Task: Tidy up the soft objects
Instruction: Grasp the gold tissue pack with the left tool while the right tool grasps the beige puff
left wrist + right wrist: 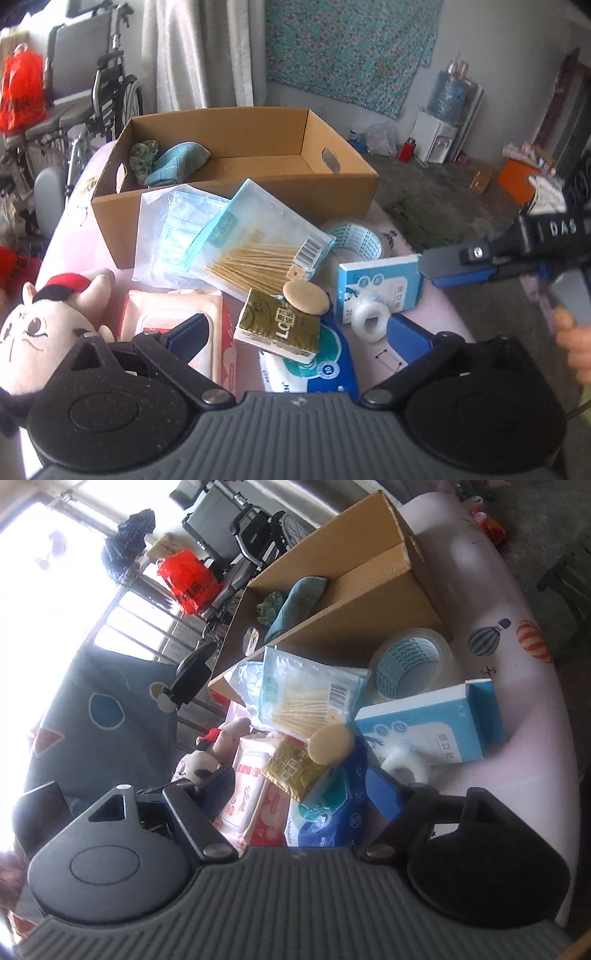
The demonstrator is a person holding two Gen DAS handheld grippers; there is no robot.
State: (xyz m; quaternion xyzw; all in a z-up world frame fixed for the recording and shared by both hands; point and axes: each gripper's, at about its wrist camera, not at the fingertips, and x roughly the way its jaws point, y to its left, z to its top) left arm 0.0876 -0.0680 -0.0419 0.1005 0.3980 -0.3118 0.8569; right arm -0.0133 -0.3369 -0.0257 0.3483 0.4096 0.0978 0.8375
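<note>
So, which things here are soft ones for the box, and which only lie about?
For the job: plush doll, blue cloth and green cloth already in the cardboard box.

Lying about: tape roll, cotton swab pack, blue carton, round beige disc.

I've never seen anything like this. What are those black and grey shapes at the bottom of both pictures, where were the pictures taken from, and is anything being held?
They are two hand-held pincers with a camera on each, looking along its two fingers. One picture comes from the left gripper, the other from the right gripper; the right one also shows at the edge of the left view. Both are open and hold nothing.

A pink table carries a cardboard box with a teal cloth and a green cloth inside. In front of it lie a plush doll, wet wipes, a bag of cotton swabs, a roll of tape and a blue box.
</note>
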